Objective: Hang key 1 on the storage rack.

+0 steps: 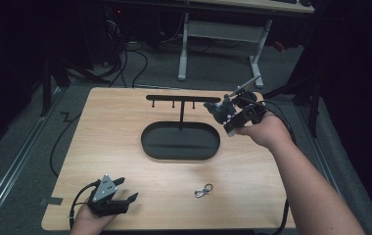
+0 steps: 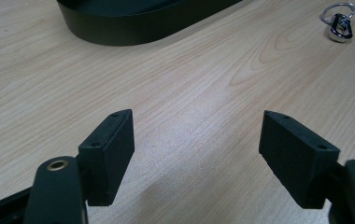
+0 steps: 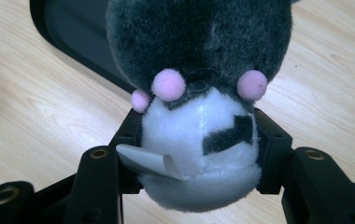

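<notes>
Now the plush toy (image 3: 199,116) sits clamped between the right gripper (image 3: 199,144) jaws.

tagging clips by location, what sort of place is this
Probably a lab or recording workspace, not a home: a light wooden table on grey carpet, black cables trailing across the floor, a white-legged metal desk frame behind, and dark surroundings.

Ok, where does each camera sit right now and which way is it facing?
High view: above the person's side, looking forward and down on the table; both forearms, left gripper, right gripper.
Left gripper view: low along its open jaws, toward the black tray and key clip.
Right gripper view: jaws clamping a plush toy above the tray.
Shared: tray, tabletop.
</notes>
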A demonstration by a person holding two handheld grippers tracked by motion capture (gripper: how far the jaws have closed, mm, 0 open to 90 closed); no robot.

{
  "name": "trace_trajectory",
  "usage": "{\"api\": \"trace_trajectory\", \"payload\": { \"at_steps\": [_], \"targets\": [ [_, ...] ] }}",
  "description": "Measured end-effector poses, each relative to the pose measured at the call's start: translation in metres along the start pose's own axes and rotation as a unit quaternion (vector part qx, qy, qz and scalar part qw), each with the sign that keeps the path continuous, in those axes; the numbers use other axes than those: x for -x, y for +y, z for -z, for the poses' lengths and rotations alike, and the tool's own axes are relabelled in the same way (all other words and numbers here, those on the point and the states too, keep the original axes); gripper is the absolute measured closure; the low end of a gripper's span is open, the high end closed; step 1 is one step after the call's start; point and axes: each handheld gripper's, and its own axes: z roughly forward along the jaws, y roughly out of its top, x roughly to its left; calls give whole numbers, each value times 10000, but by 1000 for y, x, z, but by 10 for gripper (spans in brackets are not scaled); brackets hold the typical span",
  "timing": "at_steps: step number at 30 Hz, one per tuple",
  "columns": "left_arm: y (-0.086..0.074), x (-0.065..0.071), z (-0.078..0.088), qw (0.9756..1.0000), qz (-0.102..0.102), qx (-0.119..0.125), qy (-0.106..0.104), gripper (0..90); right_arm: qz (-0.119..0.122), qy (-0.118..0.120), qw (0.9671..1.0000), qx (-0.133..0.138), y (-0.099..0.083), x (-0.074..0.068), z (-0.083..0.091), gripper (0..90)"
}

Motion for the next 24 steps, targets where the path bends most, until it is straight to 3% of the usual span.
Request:
{"api": "trace_trajectory", "payload": {
  "at_steps": [8,16,20,21,23,24],
  "targets": [
    [0,0,0,10000,-14,-31,-37,274,-136,-197,9997,-77,-4,9,-10,489],
    [0,2,-2,10000,-49,-57,-51,274,-184,-172,9995,-175,-15,13,-27,489],
    [0,2,-2,9999,-56,-76,-75,275,-198,-113,9995,-234,-18,13,-41,488],
    [0,2,-2,9999,-53,-74,-79,275,-216,-100,9993,-279,-19,13,-52,488],
    [-1,2,-2,9999,-55,-75,-80,275,-256,-94,9992,-283,-20,12,-53,488],
    [-1,2,-2,9999,-52,-75,-84,275,-183,-30,9995,-237,-20,11,-61,487]
  ]
}}
